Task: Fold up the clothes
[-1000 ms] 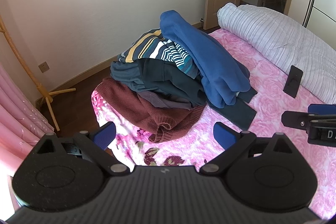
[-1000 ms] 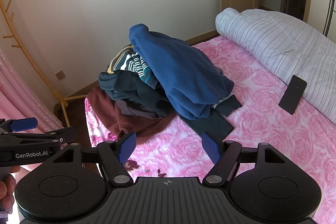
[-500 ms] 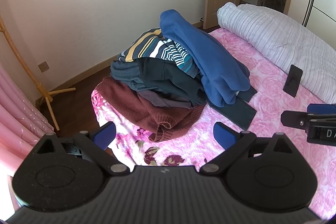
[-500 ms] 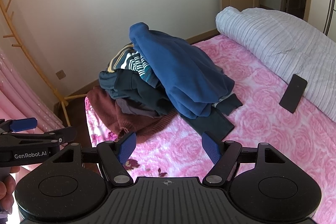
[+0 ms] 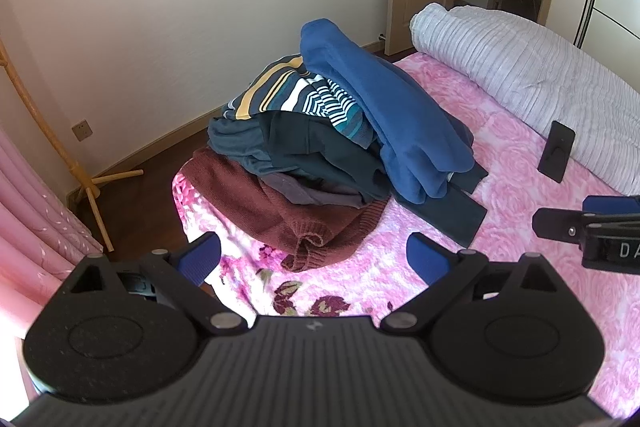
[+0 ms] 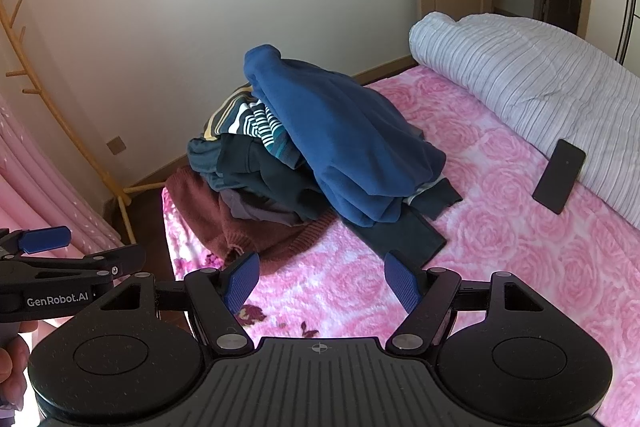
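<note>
A bedroom with a cream wall, a wooden door at the far right and a bed (image 5: 520,195) covered in a pink rose-patterned blanket. On the bed's near-left corner sits a heap of unfolded clothes (image 5: 328,147): a blue sweatshirt (image 5: 384,115) draped over the top and right side, a striped top (image 5: 296,99) beneath it on the left, dark garments under that, and a maroon knit sweater (image 5: 288,215) at the bottom, its edge spilling toward the near side. A dark sleeve (image 6: 400,235) trails out from the heap toward the near right. A rolled striped duvet (image 6: 520,75) lies along the far right of the bed, with a black phone (image 6: 559,175) leaning against it. A wooden coat stand (image 6: 60,123) stands on the left by pink curtains (image 5: 36,227).

The left hand-held gripper (image 5: 314,259) hovers level above the bed's near edge, pointing at the heap, its blue-padded fingers spread wide with nothing between them. The right hand-held gripper (image 6: 322,277) is held beside it to the right, likewise aimed at the heap, fingers parted and empty, well short of the clothes. In the right wrist view, part of the person's hand (image 6: 12,363) shows at the near left, wrapped around the left gripper's handle.
</note>
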Demonstrator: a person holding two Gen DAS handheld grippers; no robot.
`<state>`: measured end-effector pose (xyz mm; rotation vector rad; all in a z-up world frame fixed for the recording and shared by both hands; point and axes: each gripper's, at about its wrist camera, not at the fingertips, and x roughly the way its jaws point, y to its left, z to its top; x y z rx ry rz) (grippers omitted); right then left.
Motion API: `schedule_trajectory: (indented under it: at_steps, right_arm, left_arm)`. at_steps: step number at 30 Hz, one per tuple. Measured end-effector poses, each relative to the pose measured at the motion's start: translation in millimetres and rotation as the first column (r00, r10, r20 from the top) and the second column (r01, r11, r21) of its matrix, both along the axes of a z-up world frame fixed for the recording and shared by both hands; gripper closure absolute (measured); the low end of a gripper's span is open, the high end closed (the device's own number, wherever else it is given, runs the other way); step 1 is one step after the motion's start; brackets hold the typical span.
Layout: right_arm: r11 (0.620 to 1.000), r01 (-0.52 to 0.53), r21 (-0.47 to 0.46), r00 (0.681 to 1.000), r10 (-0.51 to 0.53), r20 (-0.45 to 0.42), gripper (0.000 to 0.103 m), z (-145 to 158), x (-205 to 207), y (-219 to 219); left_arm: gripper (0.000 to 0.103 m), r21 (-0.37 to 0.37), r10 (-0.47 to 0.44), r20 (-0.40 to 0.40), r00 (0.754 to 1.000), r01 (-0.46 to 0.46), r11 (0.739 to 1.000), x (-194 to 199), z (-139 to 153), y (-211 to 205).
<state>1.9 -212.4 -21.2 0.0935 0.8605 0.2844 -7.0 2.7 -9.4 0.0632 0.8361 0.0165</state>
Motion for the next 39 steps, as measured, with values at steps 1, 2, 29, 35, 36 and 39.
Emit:
schedule_trajectory:
  at_steps: [1, 2, 29, 35, 36, 39]
  right_arm:
    - [1.0, 0.001, 0.0, 1.0, -0.001, -0.002, 0.031, -1, 0, -1]
    - [1.0, 0.002, 0.0, 1.0, -0.002, -0.003, 0.031, -1, 0, -2]
    - [0.92, -0.218, -0.325, 0.97, 0.241, 0.034, 0.031, -70, 178, 54]
    - [0.81, -0.354, -0.467, 0.925, 0.376, -0.05, 0.031, -124, 234, 89]
    - [0.785, -0.37, -0.496, 0.918, 0.391, -0.066, 0.031, -133, 241, 94]
    - [0.759, -0.382, -0.527, 0.915, 0.392, -0.098, 0.03, -155, 257, 97]
  left_arm:
    - [0.005, 0.0, -0.003, 0.0, 1.0, 0.003, 1.0, 0, 0, -1]
    - [0.005, 0.001, -0.008, 0.001, 1.0, 0.008, 1.0, 0, 0, -2]
    - [0.007, 0.726, -0.919, -0.131, 0.372, 0.667, 0.167, 227, -81, -3]
    - [0.022, 0.723, -0.952, -0.222, 0.209, 0.691, -0.017, 281, -108, -11]
    - [0.027, 0.724, -0.953, -0.236, 0.191, 0.688, -0.042, 286, -113, -12]
    - [0.037, 0.725, -0.958, -0.25, 0.143, 0.683, -0.088, 296, -124, -11]
